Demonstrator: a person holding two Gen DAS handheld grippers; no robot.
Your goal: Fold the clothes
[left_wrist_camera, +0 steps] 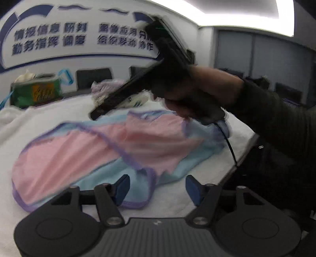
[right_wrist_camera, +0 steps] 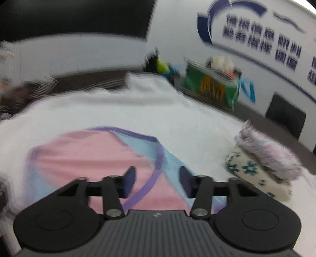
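Both jaws released: pink-blue garment (left_wrist_camera: 88, 150) lies rumpled, partly doubled over on the white-covered counter (left_wrist_camera: 39, 118) just ahead of them; looks mid-fold, needs a hem grab.

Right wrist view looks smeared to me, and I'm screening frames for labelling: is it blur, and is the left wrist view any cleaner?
Right wrist view: motion blur streaks the wall lettering and green bag; the claw stays sharp. Left wrist view: milder blur on the garment, glare from the ceiling light, and fisheye bending of the wall.
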